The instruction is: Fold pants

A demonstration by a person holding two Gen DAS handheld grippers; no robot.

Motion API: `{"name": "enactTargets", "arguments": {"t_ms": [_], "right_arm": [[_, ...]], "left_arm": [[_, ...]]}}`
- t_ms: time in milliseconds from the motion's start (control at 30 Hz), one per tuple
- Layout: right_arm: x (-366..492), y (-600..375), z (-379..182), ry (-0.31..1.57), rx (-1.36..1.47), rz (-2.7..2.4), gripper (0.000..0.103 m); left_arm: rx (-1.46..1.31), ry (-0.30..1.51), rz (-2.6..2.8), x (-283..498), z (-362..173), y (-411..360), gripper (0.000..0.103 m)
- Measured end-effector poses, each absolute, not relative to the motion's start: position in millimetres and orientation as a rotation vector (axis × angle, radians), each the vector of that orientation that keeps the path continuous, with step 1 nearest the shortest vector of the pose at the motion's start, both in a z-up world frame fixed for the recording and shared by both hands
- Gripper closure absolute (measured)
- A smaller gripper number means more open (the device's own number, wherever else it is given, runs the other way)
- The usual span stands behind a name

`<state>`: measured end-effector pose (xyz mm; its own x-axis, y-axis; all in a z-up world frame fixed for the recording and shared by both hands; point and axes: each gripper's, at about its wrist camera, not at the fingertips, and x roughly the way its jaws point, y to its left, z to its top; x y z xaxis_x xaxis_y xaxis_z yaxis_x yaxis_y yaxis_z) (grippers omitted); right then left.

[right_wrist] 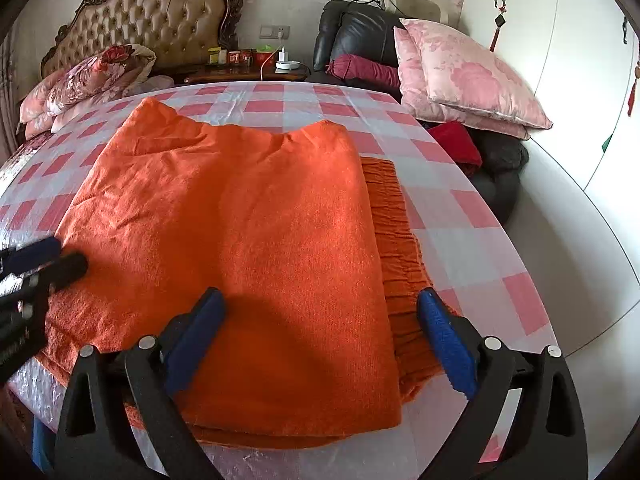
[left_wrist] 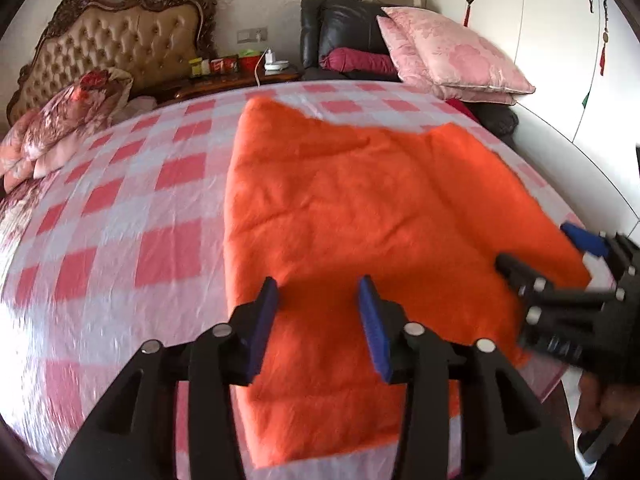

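Pants (right_wrist: 240,240) lie folded over on the bed (right_wrist: 472,240), ribbed waistband (right_wrist: 396,240) peeking out, while both grippers, left (left_wrist: 320,300) and right (right_wrist: 320,316), hover spread wide and empty, perhaps one fold left.

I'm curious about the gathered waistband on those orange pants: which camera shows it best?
The right wrist view: the ribbed waistband peeks out sharply along the right edge of the folded orange pants. In the left wrist view the pants look blurred and no waistband can be made out.
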<state>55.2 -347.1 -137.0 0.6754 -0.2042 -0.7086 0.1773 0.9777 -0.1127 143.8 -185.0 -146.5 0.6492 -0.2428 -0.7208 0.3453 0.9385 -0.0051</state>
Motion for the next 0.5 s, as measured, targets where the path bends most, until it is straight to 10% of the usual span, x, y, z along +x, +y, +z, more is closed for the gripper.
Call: {"name": "enactTargets", "arguments": {"t_ms": [500], "right_arm": [[48, -350, -135, 0.787, -0.019, -0.224, 0.009]], "left_arm": [[0.139, 0.770, -0.271, 106, -141, -156, 0.045]]}}
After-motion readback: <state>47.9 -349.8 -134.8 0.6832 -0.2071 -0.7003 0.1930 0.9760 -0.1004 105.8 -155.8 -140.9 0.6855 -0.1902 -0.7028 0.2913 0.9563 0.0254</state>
